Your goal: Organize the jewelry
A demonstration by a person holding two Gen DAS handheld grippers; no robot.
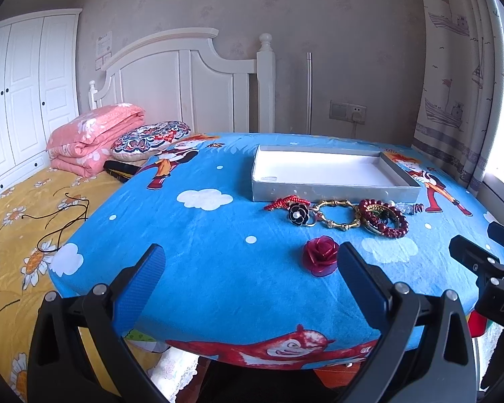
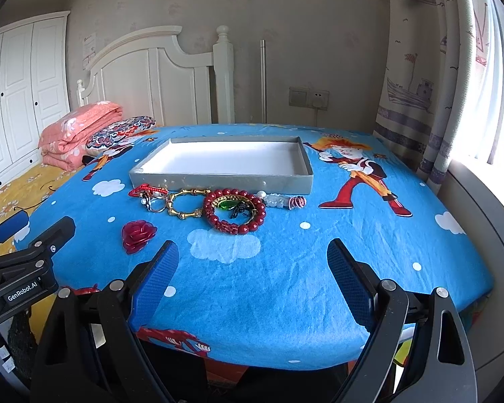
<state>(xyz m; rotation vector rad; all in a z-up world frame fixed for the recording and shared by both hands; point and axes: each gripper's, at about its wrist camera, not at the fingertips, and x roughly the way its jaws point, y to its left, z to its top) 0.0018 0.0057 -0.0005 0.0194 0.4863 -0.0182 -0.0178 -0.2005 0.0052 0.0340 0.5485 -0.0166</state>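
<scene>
Fleece cloth [image 2: 285, 268], bright blue and printed with white clouds and cartoon figures, is stretched over a table beside a bed with a yellow flowered quilt [image 1: 13, 235]. A shallow rectangular tray [image 2: 218, 181], grey on its cardboard walls and white inside, is set toward the far side of the cloth and holds nothing. The jewelry is laid in a row just in front of the tray's near wall. A bracelet of round, glossy dark-red beads [image 2: 235, 213] is seen there, with a green stone and gilt ring lying inside its loop. Touching its left side is a gold bangle [image 2: 184, 205] shaped like jointed bamboo. Further left, a red braided cord [image 2: 148, 189] and a black enamel flower with a pearl centre [image 1: 298, 214] are found. At the right end of the row a pale translucent piece [image 2: 275, 198] and a small red coil [image 2: 297, 202] are placed. Nearer than the row, apart from it, a glossy red rose ornament [image 1: 321, 255] rests.

The left gripper [image 1: 252, 265] is held spread wide above the near edge, its ribbed blue pads [image 1: 141, 288] gripping nothing. The right gripper [image 2: 252, 262] is likewise parted widely and empty.
</scene>
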